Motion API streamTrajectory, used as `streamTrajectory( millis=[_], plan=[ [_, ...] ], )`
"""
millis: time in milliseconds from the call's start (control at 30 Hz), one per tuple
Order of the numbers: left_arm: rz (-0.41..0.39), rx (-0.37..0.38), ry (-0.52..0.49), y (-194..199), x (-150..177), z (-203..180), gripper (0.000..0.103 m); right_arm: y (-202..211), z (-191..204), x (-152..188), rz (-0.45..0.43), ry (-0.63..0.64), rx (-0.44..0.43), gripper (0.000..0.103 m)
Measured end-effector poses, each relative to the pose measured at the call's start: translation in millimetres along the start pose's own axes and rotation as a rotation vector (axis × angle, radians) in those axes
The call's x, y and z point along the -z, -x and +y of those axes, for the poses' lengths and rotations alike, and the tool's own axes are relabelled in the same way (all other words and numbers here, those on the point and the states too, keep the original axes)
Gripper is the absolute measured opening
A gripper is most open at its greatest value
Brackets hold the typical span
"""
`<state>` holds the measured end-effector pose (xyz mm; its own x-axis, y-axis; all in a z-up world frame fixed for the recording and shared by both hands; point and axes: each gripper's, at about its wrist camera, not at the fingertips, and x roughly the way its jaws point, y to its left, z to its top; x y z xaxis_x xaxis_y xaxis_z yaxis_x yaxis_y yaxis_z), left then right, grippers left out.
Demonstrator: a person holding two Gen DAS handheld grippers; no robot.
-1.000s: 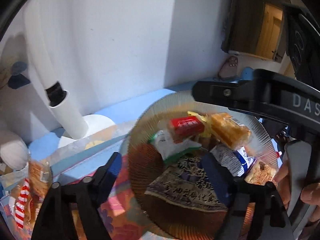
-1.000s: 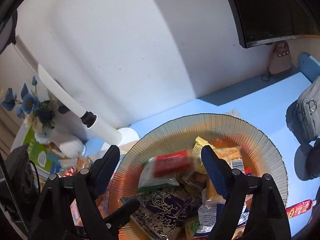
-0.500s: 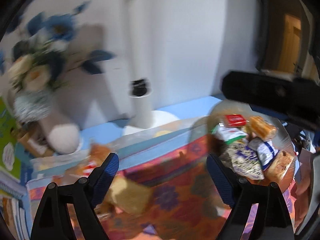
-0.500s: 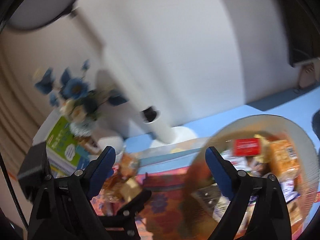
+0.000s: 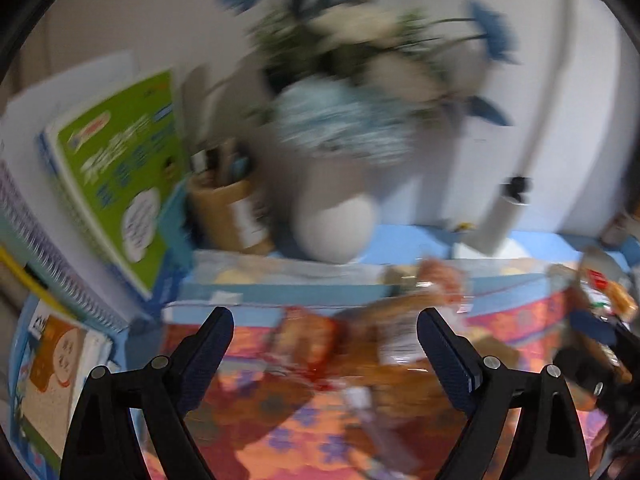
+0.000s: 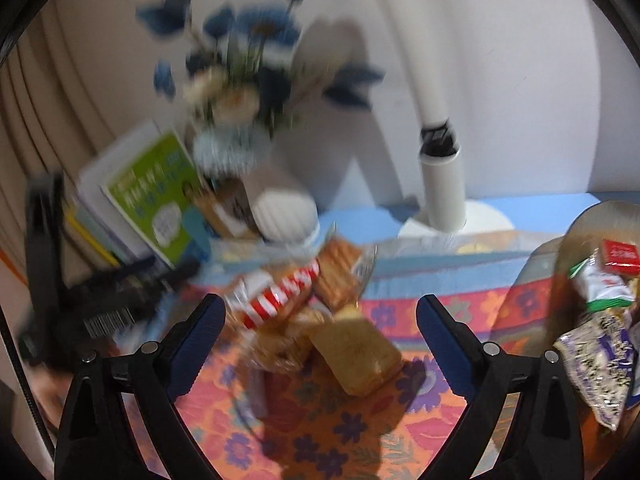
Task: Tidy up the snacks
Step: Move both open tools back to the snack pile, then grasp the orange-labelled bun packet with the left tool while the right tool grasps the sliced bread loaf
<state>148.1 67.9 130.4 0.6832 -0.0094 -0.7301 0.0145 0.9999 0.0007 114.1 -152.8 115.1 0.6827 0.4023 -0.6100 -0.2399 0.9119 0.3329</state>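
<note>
A loose pile of snack packets lies on the floral cloth point(image 6: 320, 432): a red-and-white striped packet point(image 6: 280, 298), a cracker packet point(image 6: 340, 272) and a tan cake packet point(image 6: 360, 350). My right gripper point(image 6: 322, 320) hovers over this pile, its jaws opening with nothing between the pads. At the right edge an amber glass bowl point(image 6: 580, 232) holds a green-and-white packet point(image 6: 600, 286), a red packet point(image 6: 620, 256) and a purple-patterned packet point(image 6: 600, 356). My left gripper point(image 5: 326, 344) hangs above the same blurred snack pile point(image 5: 384, 344), jaws opening and empty. The bowl point(image 5: 600, 280) shows far right.
Behind the cloth stand a vase of blue flowers point(image 6: 236, 92), a green book point(image 6: 160, 192) leaning on a stack, a brown cup point(image 5: 228, 212), a white round jar point(image 6: 286, 216) and a white lamp post point(image 6: 440, 176) on its round base. A white wall is behind them.
Both views have swung left from over the bowl to the snack pile on the cloth. The bowl now sits at the right edge. Both pairs of jaws stand wider.
</note>
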Motion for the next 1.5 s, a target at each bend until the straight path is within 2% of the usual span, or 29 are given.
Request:
streamTrajectory(
  millis=[133, 200, 267, 367, 400, 433, 467, 533, 567, 700, 1500],
  plan=[
    [0.063, -0.007, 0.009, -32.0, 7.6, 26.2, 0.091, -43.2, -2.9, 22.2, 0.117, 0.077, 0.084, 0.097],
    [0.108, -0.012, 0.024, -58.0, 12.3, 35.0, 0.091, -57.5, -9.5, 30.7, 0.157, 0.084, 0.093, 0.097],
    [0.144, 0.012, 0.033, -77.6, 16.2, 37.1, 0.091, -69.6, -15.2, 36.4, 0.187, 0.09, 0.099, 0.097],
    [0.19, 0.063, 0.036, -105.8, 29.6, 37.7, 0.092, -80.2, -24.6, 39.9, 0.182, 0.095, 0.131, 0.097],
    [0.191, 0.121, 0.038, -115.6, 37.8, 38.2, 0.094, -85.2, -27.4, 41.0, 0.191, 0.099, 0.154, 0.103],
    [0.189, 0.151, 0.045, -122.8, 45.2, 39.3, 0.102, -91.8, -29.3, 43.9, 0.193, 0.119, 0.179, 0.103],
    [0.134, 0.142, 0.02, -123.4, 52.2, 36.6, 0.103, -93.8, -25.3, 47.2, 0.167, 0.163, 0.206, 0.103],
    [0.15, 0.062, -0.068, -124.5, 52.0, 20.2, 0.103, -100.4, -15.9, 50.4, 0.193, 0.224, 0.271, 0.103],
    [0.14, 0.044, -0.075, -124.6, 52.0, 15.3, 0.103, -99.8, -13.5, 51.2, 0.186, 0.238, 0.285, 0.103],
    [0.145, 0.048, -0.044, -127.9, 50.6, 15.3, 0.103, -98.1, -20.5, 50.4, 0.188, 0.212, 0.259, 0.103],
    [0.148, 0.048, -0.048, -128.3, 49.7, 15.1, 0.103, -98.0, -18.9, 50.6, 0.191, 0.222, 0.267, 0.103]
  ],
)
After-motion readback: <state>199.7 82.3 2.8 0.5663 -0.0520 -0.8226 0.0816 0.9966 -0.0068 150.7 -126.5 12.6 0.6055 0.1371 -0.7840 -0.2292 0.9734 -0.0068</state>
